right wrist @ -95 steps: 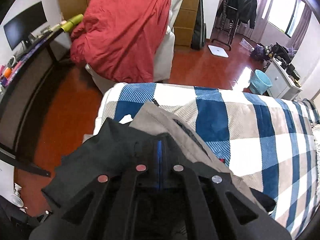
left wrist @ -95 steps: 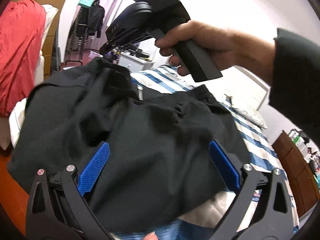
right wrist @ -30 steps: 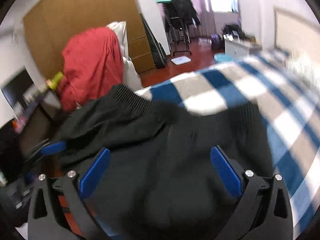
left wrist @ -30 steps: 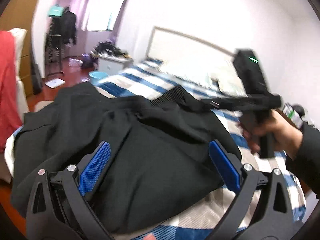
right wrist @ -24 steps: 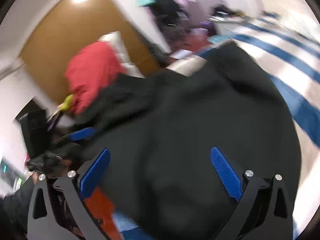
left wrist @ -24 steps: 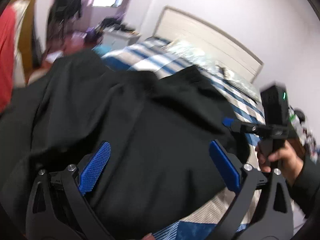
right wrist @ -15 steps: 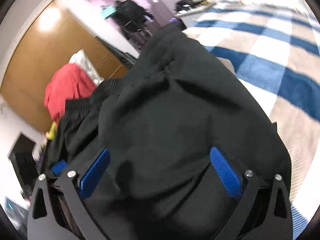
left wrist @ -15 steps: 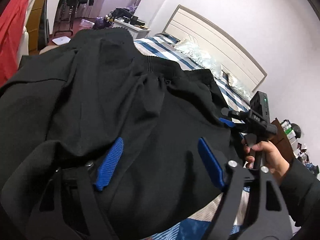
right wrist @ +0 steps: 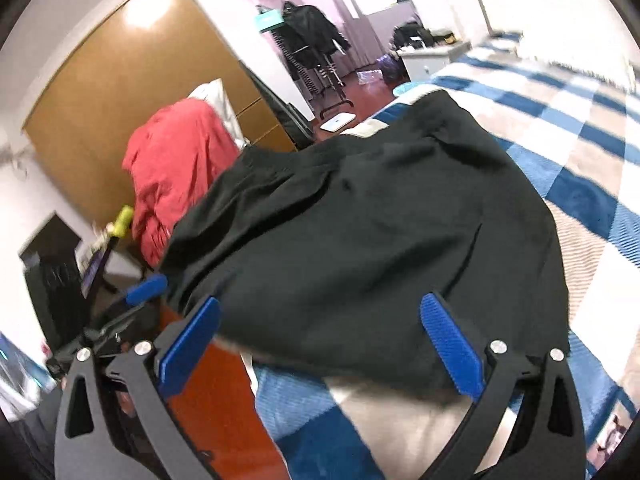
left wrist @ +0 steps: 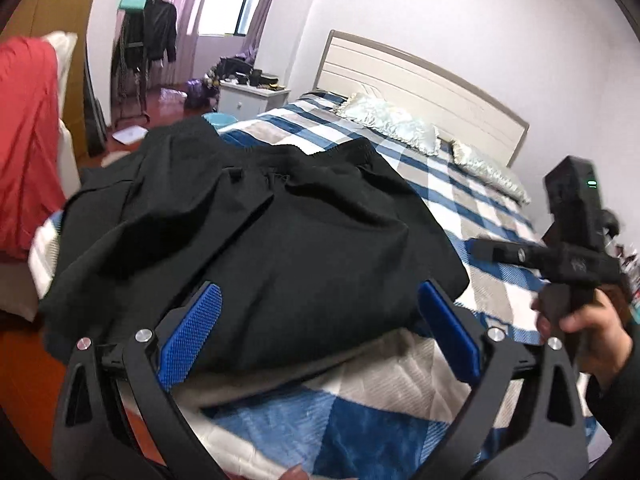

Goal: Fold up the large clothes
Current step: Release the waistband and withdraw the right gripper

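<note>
Lying in a rumpled, partly folded heap on the corner of the checked bed (left wrist: pixel 472 208), your one black garment (left wrist: pixel 280 240) shows creases and a ribbed hem. You hold two grippers: the left gripper (left wrist: pixel 318 332) and the right gripper (right wrist: pixel 318 332) both have jaws spread wide, holding nothing. The garment lies just ahead of both pairs of jaws.

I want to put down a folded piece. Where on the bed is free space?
The checked blanket is bare between the black garment and the pillows. The foot end under the garment is crowded.
</note>
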The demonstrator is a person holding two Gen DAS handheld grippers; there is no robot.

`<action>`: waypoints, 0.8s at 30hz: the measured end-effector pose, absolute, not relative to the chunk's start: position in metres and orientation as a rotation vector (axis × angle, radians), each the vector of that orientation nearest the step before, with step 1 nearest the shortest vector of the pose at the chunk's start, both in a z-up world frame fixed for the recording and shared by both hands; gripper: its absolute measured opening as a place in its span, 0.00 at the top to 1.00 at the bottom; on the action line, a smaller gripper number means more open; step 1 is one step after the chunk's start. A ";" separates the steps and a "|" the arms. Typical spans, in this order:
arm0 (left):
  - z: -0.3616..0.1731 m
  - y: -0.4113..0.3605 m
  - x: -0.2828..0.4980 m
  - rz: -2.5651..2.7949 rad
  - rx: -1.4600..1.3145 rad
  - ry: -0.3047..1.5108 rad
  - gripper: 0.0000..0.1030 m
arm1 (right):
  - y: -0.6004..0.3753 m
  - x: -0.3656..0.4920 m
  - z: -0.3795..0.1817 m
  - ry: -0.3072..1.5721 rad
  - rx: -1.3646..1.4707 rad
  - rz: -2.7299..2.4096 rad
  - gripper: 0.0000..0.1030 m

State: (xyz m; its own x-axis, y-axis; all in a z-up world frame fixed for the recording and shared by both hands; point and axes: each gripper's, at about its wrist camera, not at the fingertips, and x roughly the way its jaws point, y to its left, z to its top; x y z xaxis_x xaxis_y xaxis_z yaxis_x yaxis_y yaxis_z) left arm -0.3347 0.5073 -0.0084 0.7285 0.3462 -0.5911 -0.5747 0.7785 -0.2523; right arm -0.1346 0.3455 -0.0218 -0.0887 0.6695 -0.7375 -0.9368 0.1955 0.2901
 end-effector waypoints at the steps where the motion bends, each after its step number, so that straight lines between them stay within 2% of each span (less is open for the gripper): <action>1: -0.006 0.497 -0.338 0.534 -0.431 0.551 0.06 | 0.340 -0.143 -0.021 0.914 -0.393 1.387 0.04; 11: 0.003 0.468 -0.350 0.613 -0.405 0.566 0.06 | 0.302 -0.195 -0.017 0.818 -0.477 1.362 0.04; 24: 0.019 0.450 -0.346 0.631 -0.367 0.547 0.06 | 0.291 -0.192 -0.009 0.799 -0.452 1.333 0.04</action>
